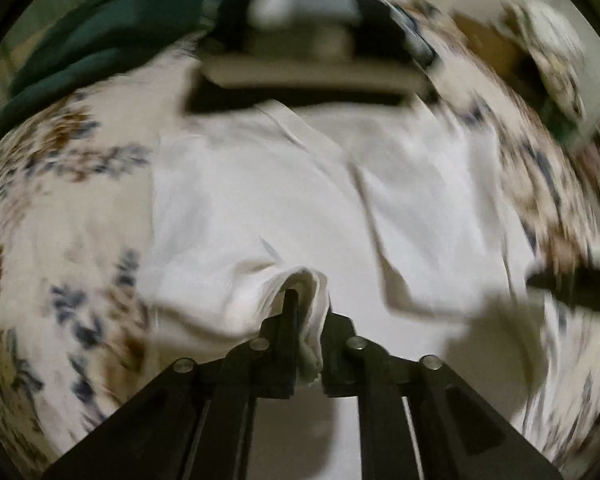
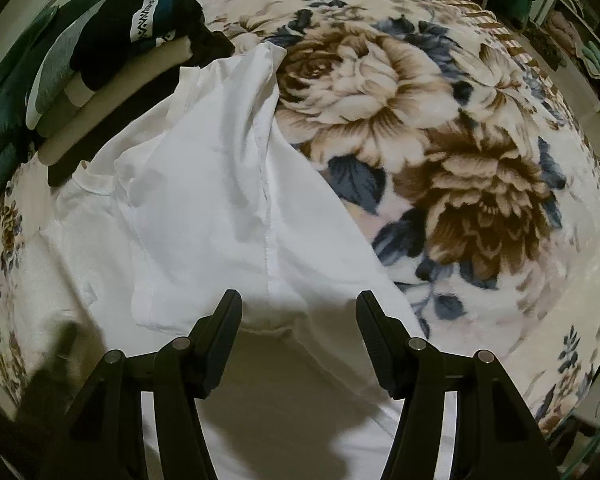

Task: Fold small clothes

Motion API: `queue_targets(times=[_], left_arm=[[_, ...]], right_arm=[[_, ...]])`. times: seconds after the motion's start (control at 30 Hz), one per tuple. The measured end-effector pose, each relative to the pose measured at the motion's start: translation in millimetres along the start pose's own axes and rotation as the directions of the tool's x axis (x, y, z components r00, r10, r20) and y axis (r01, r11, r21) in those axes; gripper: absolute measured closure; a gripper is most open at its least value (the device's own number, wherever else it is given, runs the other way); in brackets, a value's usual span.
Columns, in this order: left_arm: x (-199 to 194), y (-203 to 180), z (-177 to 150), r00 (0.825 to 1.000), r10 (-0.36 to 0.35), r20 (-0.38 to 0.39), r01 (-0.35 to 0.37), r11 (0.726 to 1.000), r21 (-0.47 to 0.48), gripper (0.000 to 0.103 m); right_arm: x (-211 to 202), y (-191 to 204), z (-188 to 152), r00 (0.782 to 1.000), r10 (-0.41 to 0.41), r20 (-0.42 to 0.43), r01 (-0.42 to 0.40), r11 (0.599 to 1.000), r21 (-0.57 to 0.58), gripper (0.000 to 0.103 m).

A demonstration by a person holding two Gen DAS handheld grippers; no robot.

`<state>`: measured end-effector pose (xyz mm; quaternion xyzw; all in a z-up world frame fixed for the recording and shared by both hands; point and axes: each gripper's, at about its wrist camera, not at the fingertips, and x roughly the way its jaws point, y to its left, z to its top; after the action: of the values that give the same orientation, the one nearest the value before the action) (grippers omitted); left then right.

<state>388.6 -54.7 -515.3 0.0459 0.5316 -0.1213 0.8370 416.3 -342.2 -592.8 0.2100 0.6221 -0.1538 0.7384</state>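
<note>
A white garment [image 2: 204, 216] lies spread on a floral blanket [image 2: 440, 152], partly folded, with a seam running down its upper layer. In the left wrist view the left gripper [image 1: 306, 320] is pinched tight on a bunched fold of that white cloth [image 1: 300, 184] — the fabric is wedged between its 2 fingers and spills out on either side. This view is blurred, so the far objects are hard to read, but a stack of folded clothes [image 1: 300, 60] appears to sit beyond the garment, with dark green fabric [image 1: 100, 36] at the far left.

In the right wrist view the right gripper [image 2: 298, 320] points down over the near part of the garment, its 2 fingers parted about halfway with nothing between them. The stack of folded clothes [image 2: 112, 44] — dark, grey and beige pieces — rests just beyond the garment's far left edge.
</note>
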Motion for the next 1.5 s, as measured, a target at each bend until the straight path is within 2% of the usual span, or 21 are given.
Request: queue_targets(times=[0.13, 0.17, 0.2, 0.27, 0.4, 0.47, 0.53, 0.63, 0.7, 0.73, 0.77, 0.8, 0.9, 1.0, 1.1, 1.2, 1.27, 1.37, 1.4, 1.43, 1.5], left_arm=[[-5.3, -1.2, -19.3, 0.998, 0.039, -0.039, -0.038, 0.999, 0.025, 0.089], [-8.5, 2.8, -22.5, 0.998, 0.049, -0.044, -0.048, 0.999, 0.017, 0.075], [-11.9, 6.7, -26.5, 0.997, 0.067, -0.05, -0.067, 0.998, 0.007, 0.054], [-21.4, 21.1, -35.6, 0.99, 0.126, -0.06, -0.128, 0.991, -0.035, 0.027], [-36.2, 62.0, -53.3, 0.956, 0.282, -0.08, -0.291, 0.946, -0.144, 0.026], [-37.0, 89.0, -62.9, 0.929, 0.346, -0.128, -0.366, 0.907, -0.209, 0.026], [-33.8, 113.7, -71.7, 0.906, 0.384, -0.18, -0.421, 0.867, -0.267, 0.026], [-31.7, 136.8, -81.6, 0.879, 0.42, -0.227, -0.474, 0.823, -0.313, 0.026], [-33.3, 148.0, -85.9, 0.867, 0.436, -0.24, -0.496, 0.802, -0.334, 0.026], [-34.6, 150.7, -87.1, 0.863, 0.444, -0.242, -0.504, 0.795, -0.339, 0.026], [-35.8, 153.4, -87.5, 0.862, 0.446, -0.24, -0.505, 0.792, -0.342, 0.026], [-37.6, 152.7, -88.1, 0.863, 0.447, -0.236, -0.504, 0.791, -0.347, 0.026], [-39.2, 160.0, -86.7, 0.867, 0.446, -0.224, -0.499, 0.788, -0.361, 0.026], [-41.2, 159.7, -87.3, 0.875, 0.428, -0.226, -0.483, 0.788, -0.381, 0.026], [-41.9, 157.9, -90.2, 0.882, 0.411, -0.231, -0.471, 0.79, -0.392, 0.026], [-42.2, 154.9, -91.3, 0.886, 0.401, -0.234, -0.463, 0.795, -0.392, 0.026], [-43.1, 153.3, -91.2, 0.888, 0.398, -0.232, -0.459, 0.8, -0.387, 0.026], [-48.4, 150.7, -88.6, 0.887, 0.412, -0.209, -0.462, 0.803, -0.377, 0.026], [-51.3, 149.3, -87.4, 0.885, 0.421, -0.199, -0.466, 0.802, -0.374, 0.026], [-54.8, 147.4, -86.3, 0.882, 0.431, -0.189, -0.471, 0.8, -0.371, 0.026], [-62.3, 143.1, -85.1, 0.877, 0.448, -0.172, -0.479, 0.795, -0.372, 0.026]], right_arm=[[-5.3, 3.2, 3.7, 0.999, 0.033, -0.01, -0.033, 0.999, -0.013, 0.041], [-7.0, 5.8, 5.4, 0.999, 0.051, -0.015, -0.051, 0.999, -0.018, 0.041], [-7.8, 10.2, 7.6, 0.997, 0.076, -0.025, -0.076, 0.997, -0.024, 0.041], [-9.1, 27.3, 13.4, 0.985, 0.162, -0.059, -0.165, 0.985, -0.049, 0.037], [-7.9, 95.1, 18.2, 0.963, 0.247, -0.109, -0.265, 0.941, -0.212, 0.03], [0.1, 145.1, 10.2, 0.959, 0.248, -0.14, -0.282, 0.895, -0.345, 0.03], [13.0, 193.4, -4.5, 0.963, 0.213, -0.165, -0.268, 0.834, -0.482, 0.029], [34.5, 245.5, -30.9, 0.972, 0.143, -0.186, -0.23, 0.73, -0.644, 0.029], [42.9, 259.3, -42.4, 0.986, 0.085, -0.14, -0.161, 0.672, -0.723, 0.029], [45.3, 259.0, -42.6, 0.995, 0.051, -0.084, -0.097, 0.661, -0.744, 0.029], [46.6, 252.0, -36.4, 1.0, 0.011, -0.018, -0.021, 0.679, -0.734, 0.03], [47.9, 236.5, -21.8, 0.999, -0.039, 0.032, 0.05, 0.731, -0.68, 0.03], [46.4, 185.6, 17.5, 0.989, -0.139, 0.059, 0.15, 0.851, -0.503, 0.03], [33.1, 146.6, 41.6, 0.987, -0.154, 0.038, 0.157, 0.912, -0.378, 0.03], [11.9, 134.3, 44.0, 0.994, -0.106, 0.042, 0.114, 0.935, -0.337, 0.03], [4.0, 145.7, 41.9, 1.0, 0.002, 0.011, 0.002, 0.941, -0.338, 0.029], [17.6, 164.4, 38.0, 0.999, -0.006, -0.033, -0.007, 0.918, -0.396, 0.029], [57.3, 172.4, 37.3, 0.988, -0.108, -0.112, 0.049, 0.9, -0.433, 0.029], [62.8, 169.3, 40.0, 0.983, -0.101, -0.153, 0.029, 0.908, -0.419, 0.029], [57.8, 162.5, 44.2, 0.982, -0.057, -0.179, -0.017, 0.921, -0.388, 0.029], [35.9, 148.9, 50.0, 0.986, -0.003, -0.169, -0.061, 0.928, -0.367, 0.029]])
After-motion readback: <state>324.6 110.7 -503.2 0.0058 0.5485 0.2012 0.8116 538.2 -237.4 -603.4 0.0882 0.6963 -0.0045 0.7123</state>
